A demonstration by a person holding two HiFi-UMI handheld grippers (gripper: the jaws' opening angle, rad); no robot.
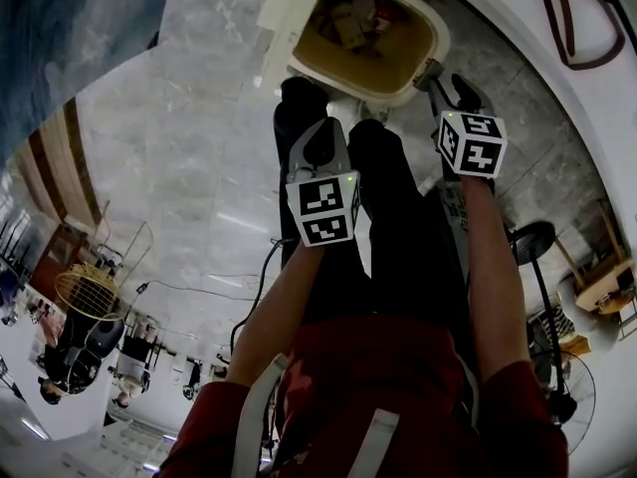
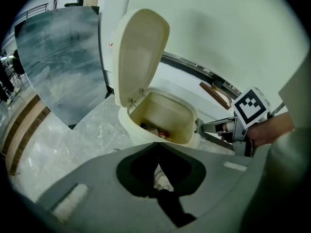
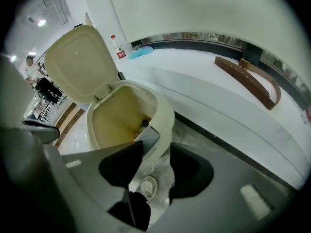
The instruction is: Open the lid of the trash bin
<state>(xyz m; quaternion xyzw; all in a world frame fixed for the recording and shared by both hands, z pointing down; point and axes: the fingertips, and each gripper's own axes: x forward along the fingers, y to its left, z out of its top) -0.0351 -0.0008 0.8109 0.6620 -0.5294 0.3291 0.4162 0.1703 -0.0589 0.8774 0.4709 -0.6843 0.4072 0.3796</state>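
Marble floor [image 1: 179, 167]; trash bin [image 2: 133, 130] lid [image 2: 141, 52] upright, opening done; right claw [image 3: 154, 152] wide astride rim, left claw [image 2: 158, 174] narrow, empty.

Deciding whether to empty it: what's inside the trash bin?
Inside the trash bin, a few scraps lie at the bottom. Whatever sits beneath them is covered.

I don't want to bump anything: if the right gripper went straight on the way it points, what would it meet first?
Probably the trash bin's near rim, right ahead of the right gripper's open jaws, though the depth is unclear; the lid already stands up behind.
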